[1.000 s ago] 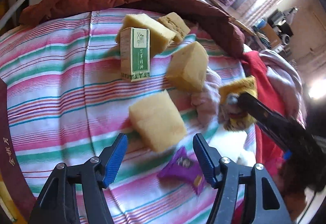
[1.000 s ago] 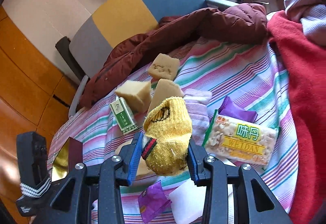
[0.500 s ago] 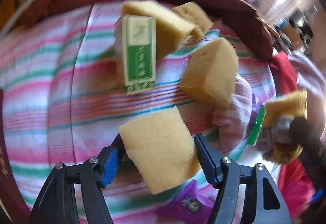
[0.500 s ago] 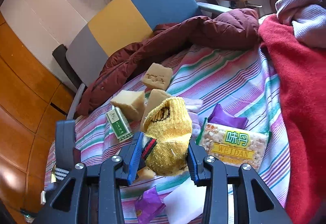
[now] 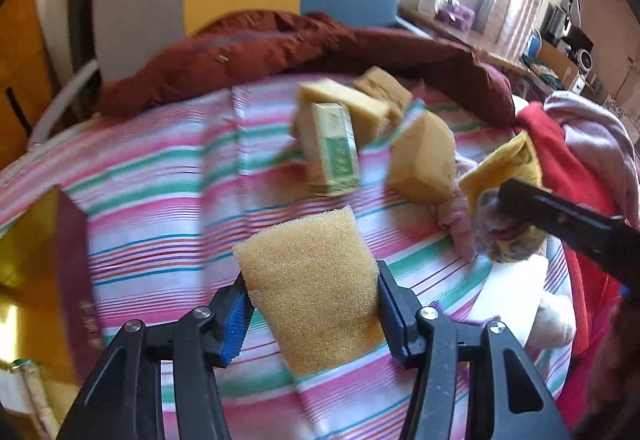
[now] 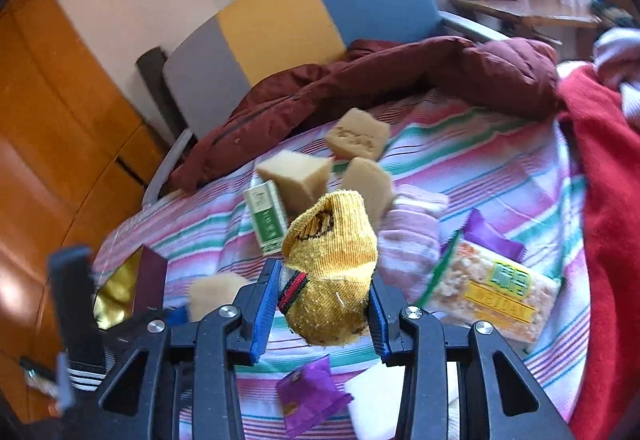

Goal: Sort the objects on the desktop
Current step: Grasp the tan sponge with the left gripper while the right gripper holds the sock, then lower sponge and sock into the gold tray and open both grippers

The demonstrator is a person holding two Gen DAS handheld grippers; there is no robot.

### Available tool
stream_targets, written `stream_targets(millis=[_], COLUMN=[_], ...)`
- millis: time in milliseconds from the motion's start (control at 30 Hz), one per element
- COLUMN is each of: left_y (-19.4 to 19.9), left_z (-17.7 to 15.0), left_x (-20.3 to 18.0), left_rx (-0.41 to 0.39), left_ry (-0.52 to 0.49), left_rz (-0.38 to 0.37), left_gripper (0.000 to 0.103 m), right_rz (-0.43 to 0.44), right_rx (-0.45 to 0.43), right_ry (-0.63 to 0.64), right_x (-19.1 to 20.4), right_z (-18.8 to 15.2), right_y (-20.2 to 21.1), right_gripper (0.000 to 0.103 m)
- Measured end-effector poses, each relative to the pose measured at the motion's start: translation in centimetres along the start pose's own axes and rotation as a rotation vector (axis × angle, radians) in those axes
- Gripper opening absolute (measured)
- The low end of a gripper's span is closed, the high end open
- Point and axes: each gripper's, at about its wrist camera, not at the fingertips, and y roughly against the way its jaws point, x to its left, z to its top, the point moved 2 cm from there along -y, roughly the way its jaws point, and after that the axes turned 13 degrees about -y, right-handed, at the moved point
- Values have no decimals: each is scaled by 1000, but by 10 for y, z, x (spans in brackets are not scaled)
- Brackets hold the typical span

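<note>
My left gripper [image 5: 314, 310] is shut on a yellow sponge block [image 5: 310, 280] and holds it above the striped cloth [image 5: 160, 200]. My right gripper [image 6: 324, 314] is shut on a yellow sock [image 6: 332, 272], lifted over the cloth; the sock also shows in the left wrist view [image 5: 508, 164]. Three more sponge blocks [image 6: 296, 180] and a green and white box [image 6: 266, 216] lie together at the cloth's middle. A pink sock [image 6: 412, 236], a snack bag [image 6: 492, 292] and a purple packet [image 6: 308, 396] lie near my right gripper.
A dark red jacket [image 5: 280, 48] lies along the far edge. A red garment [image 6: 608, 200] fills the right side. A maroon and gold box [image 5: 48, 272] stands at the left. A white block [image 5: 508, 296] lies at the right. A chair back [image 6: 280, 20] stands behind.
My left gripper has closed on the sponge block and lifted it off the cloth. My right gripper keeps hold of the yellow sock and has risen slightly.
</note>
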Motion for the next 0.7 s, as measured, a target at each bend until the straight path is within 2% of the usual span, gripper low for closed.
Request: stream_targets(millis=[333, 700], left_y=[60, 108], left_z=[-18, -52], left_x=[41, 74], left_rx=[-80, -113], left_ry=[22, 37], left_rz=[133, 248], left_gripper=[56, 57], right_rz=[8, -2], right_rx=[48, 98], right_ry=[154, 202], right_x=[32, 46], right_z=[-24, -39], right_y=[-12, -25], right_gripper=[41, 41])
